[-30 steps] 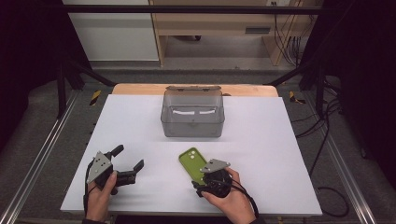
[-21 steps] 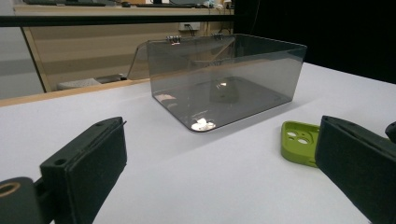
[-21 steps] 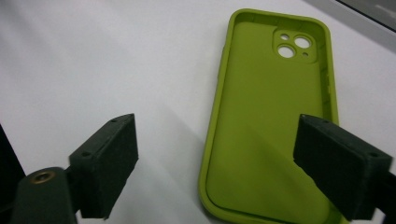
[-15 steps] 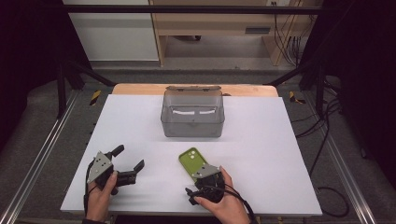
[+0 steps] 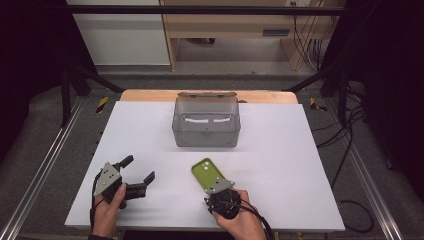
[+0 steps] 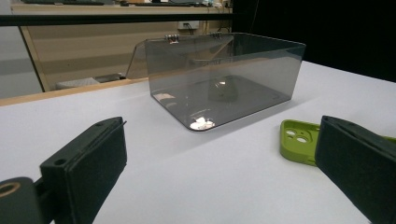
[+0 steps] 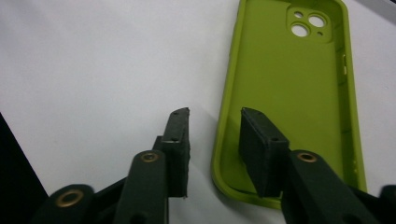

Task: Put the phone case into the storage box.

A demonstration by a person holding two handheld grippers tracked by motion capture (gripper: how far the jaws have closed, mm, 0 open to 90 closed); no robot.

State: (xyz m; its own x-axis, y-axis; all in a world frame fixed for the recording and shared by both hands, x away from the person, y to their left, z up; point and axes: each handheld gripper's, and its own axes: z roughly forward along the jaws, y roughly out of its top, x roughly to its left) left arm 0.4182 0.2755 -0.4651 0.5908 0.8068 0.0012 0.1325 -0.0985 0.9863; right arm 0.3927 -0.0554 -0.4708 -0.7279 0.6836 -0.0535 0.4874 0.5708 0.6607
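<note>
On the white worktop [image 5: 300, 150], the right tool [image 7: 214, 140] straddles the near left rim of the green phone case [image 7: 289, 93]; its jaws have just been closing, narrow now, a gap still showing at the rim. At nine o'clock, the left tool [image 5: 136, 171] gapes wide, holding nothing. At twelve o'clock stands the clear box [image 5: 206, 122].
</note>
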